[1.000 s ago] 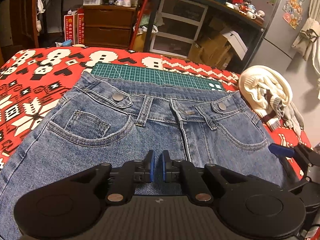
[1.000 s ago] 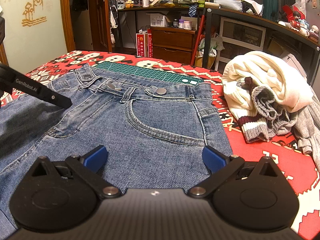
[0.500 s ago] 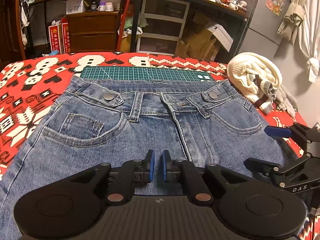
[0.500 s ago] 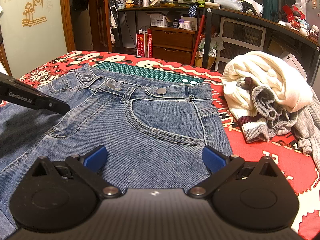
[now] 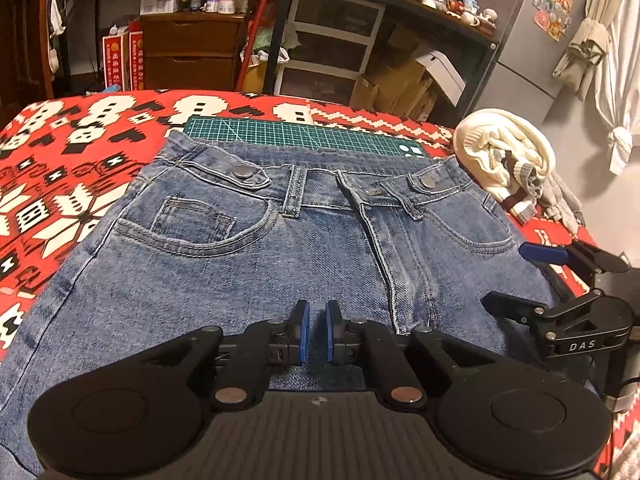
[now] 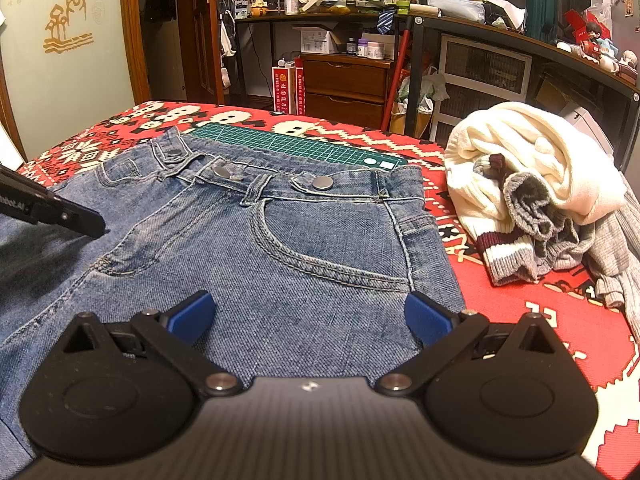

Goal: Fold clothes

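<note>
Jeans (image 5: 256, 264) are lying flat and front-up on the red patterned blanket (image 5: 52, 184), and I am seeing them with the waistband at the far edge and the legs running back toward me, under both cameras, so the long axis is running from far to near. The fly and the three metal buttons are facing up; the waistband is overlapping the near edge of a green cutting mat (image 5: 304, 136) that is lying across the blanket just behind it.

I am holding the left hand-held gripper (image 5: 313, 334) low over the denim just left of the fly seam, its blue pads nearly together with only a thin slit between them; I cannot tell whether any cloth is pinched there. The right hand-held gripper (image 6: 308, 316) is hovering over the jeans' right hip below the curved pocket seam, its jaws spread wide and holding nothing.

A bundled cream sweater (image 6: 532, 168) with grey knitwear (image 6: 616, 256) is sitting on the blanket beside the right hip, close to the jeans' side seam but apart from it. Beyond the bed, a wooden drawer unit (image 6: 344, 84) and cluttered shelves are standing.
</note>
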`<state>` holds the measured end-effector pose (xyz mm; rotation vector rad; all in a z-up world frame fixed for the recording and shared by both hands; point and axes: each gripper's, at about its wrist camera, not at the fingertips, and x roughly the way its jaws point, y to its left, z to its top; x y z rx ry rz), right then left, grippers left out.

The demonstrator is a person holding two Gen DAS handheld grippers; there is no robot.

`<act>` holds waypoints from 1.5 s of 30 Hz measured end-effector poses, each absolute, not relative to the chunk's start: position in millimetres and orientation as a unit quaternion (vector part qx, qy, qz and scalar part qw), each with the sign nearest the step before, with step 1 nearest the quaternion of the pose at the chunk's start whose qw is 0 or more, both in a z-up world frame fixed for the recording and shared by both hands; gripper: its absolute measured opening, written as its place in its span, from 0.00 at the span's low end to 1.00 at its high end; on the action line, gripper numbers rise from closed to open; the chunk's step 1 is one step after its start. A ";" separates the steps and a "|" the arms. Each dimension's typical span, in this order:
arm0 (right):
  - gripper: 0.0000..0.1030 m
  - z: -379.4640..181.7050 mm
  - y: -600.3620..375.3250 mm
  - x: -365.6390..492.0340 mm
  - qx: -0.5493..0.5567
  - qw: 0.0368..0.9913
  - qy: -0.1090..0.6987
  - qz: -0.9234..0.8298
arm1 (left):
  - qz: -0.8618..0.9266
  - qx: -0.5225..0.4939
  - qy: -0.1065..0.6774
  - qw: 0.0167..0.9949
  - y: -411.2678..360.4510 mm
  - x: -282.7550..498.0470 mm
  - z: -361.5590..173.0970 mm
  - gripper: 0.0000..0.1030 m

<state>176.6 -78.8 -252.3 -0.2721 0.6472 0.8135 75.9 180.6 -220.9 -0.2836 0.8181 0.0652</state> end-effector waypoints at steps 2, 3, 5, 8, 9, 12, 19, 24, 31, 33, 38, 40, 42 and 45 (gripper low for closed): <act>1.00 -252.3 -78.8 176.7 -0.130 0.859 0.308 0.387 | 0.029 -0.141 0.393 0.908 181.4 72.4 -219.9 0.07; 1.00 -252.4 -78.8 176.7 -0.130 0.859 0.308 0.387 | 0.028 -0.142 0.392 0.908 181.0 70.8 -219.6 0.07; 1.00 -252.4 -78.8 176.8 -0.130 0.859 0.308 0.387 | 0.027 -0.145 0.391 0.909 180.2 68.2 -219.5 0.07; 1.00 -252.4 -78.8 176.7 -0.130 0.859 0.308 0.387 | 0.028 -0.150 0.392 0.907 180.8 65.0 -219.7 0.14; 1.00 -252.4 -78.8 176.7 -0.130 0.859 0.308 0.387 | 0.028 -0.151 0.393 0.907 181.1 64.0 -219.7 0.17; 1.00 -252.4 -78.8 176.7 -0.130 0.859 0.308 0.387 | 0.030 -0.144 0.393 0.908 181.1 61.5 -218.9 0.26; 1.00 -252.6 -78.3 176.4 -0.130 0.859 0.308 0.387 | 0.027 -0.116 0.388 0.914 177.0 60.8 -215.4 0.43; 1.00 -252.6 -77.9 176.4 -0.130 0.859 0.309 0.387 | 0.011 -0.095 0.377 0.921 169.4 59.6 -212.1 0.57; 1.00 -252.3 -78.2 177.9 -0.128 0.859 0.310 0.388 | -0.001 -0.106 0.377 0.920 166.8 61.8 -214.0 0.66; 1.00 -252.0 -77.7 177.2 -0.130 0.859 0.309 0.387 | -0.002 -0.115 0.378 0.919 166.9 62.7 -214.6 0.70; 1.00 -251.7 -79.0 178.7 -0.126 0.858 0.311 0.389 | -0.004 -0.110 0.379 0.919 164.7 64.2 -216.3 0.72; 1.00 -251.4 -81.0 178.1 -0.126 0.857 0.310 0.393 | -0.002 -0.102 0.381 0.919 162.9 65.0 -216.6 0.72; 1.00 -251.0 -79.4 178.7 -0.130 0.855 0.313 0.392 | 0.000 -0.093 0.380 0.920 161.0 64.8 -215.6 0.72; 1.00 -245.7 -76.4 179.5 -0.129 0.855 0.328 0.381 | 0.015 -0.067 0.368 0.927 156.3 62.7 -211.5 0.75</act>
